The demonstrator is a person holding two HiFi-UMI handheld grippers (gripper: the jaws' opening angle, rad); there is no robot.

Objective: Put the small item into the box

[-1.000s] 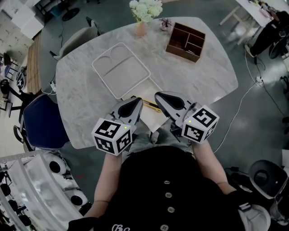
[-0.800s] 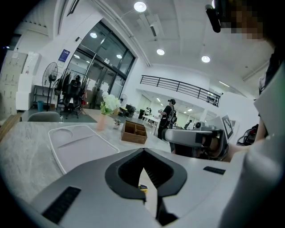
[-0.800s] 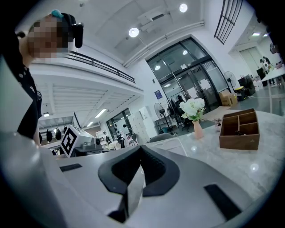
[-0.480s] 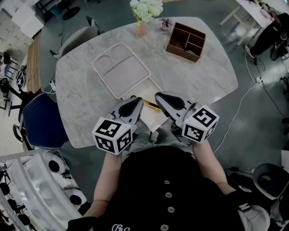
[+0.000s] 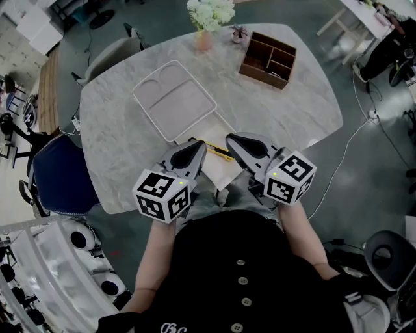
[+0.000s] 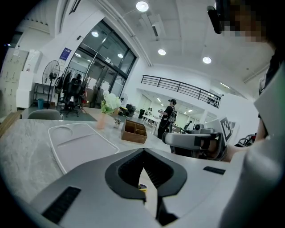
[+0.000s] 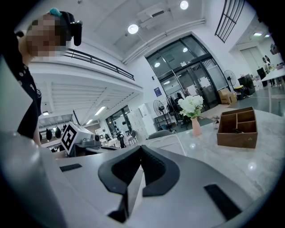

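Table (image 5: 286,110): pale marble top with rounded corners. I see it from above in the head view; everything below sits on it or hangs over its near edge.
Tray (image 5: 174,101): white, shallow, with divided sections, lying flat and turned at an angle left of the table's middle. I see nothing in it.
Left gripper (image 5: 197,148): held low over the near edge, nose pointing toward the tray. In its own view (image 6: 143,150) the jaw tips meet. No object is pinched, and the pads leave only their moulded hollow.
Right gripper (image 5: 231,140): just beside the left one, nose also over the near edge. Its own view (image 7: 141,147) shows the jaws fully together on nothing.
Wooden box (image 5: 267,60): brown, open-topped, split into compartments, at the far right of the table and well apart from both grippers.
Paper sheet (image 5: 221,172): white, flat at the near edge, partly under the gripper noses.
Flowers (image 5: 209,14): a white bunch in a small pink vase at the far edge, left of the wooden box.
Yellow item (image 5: 220,151): small and slim, lying on the table at the sheet's far edge, between the two gripper noses. Neither gripper holds it, and it is not in the wooden box.
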